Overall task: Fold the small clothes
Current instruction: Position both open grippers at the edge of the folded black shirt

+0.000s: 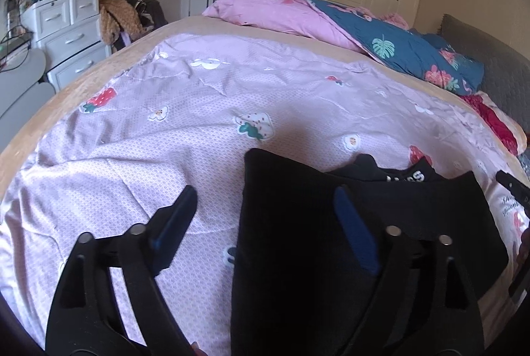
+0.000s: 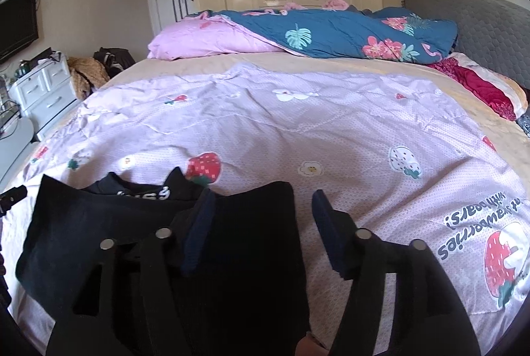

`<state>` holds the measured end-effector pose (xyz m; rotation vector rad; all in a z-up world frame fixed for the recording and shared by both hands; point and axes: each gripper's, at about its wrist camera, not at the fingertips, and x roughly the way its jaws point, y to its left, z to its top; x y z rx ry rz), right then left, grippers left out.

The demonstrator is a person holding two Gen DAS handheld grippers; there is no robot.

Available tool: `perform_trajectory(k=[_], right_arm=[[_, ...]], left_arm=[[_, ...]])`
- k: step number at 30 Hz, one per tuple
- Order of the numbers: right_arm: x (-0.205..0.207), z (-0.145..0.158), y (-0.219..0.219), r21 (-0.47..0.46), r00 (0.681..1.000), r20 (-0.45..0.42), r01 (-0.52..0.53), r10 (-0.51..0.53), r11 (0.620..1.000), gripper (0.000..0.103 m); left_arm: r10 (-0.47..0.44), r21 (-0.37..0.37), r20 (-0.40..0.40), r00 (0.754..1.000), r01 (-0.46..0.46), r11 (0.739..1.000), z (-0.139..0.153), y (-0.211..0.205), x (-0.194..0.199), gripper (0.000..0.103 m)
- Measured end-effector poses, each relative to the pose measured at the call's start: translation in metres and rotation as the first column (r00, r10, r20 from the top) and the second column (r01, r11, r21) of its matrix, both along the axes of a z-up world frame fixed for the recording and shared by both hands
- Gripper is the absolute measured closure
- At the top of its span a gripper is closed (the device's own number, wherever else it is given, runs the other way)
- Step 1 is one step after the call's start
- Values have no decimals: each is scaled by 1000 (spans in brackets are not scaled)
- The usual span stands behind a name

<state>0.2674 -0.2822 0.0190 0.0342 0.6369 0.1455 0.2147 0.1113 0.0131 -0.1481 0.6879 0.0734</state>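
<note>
A black garment point(image 1: 298, 223) is seen lying folded on the strawberry-print sheet point(image 1: 165, 130) of a bed, flanked by the left gripper point(image 1: 265, 216) and right gripper point(image 2: 261, 216), both jaws spread wide and holding nothing. Edges are best squared before the next fold; a heaped quilt point(image 2: 331, 31) beyond obstructs nothing.
</note>
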Motion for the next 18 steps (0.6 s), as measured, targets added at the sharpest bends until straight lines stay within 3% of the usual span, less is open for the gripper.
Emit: perform_trajectory(k=[2,7,18], right_arm=[[-4,2,5,-14,1000,0,-15,15,1000,30],[-16,8,20,-54,998,24,-57,59,997,20],[-42,-2,39,-89,993,-23,-118,117,989,14]], left_arm=[[-4,-1,0,1000,4,1000,1,-2,-3,14],[-30,0,-8,1000,30,1000,1,-11,-9,10],[-107,-18,-33,994,106,994,-3,-36,-20,10]])
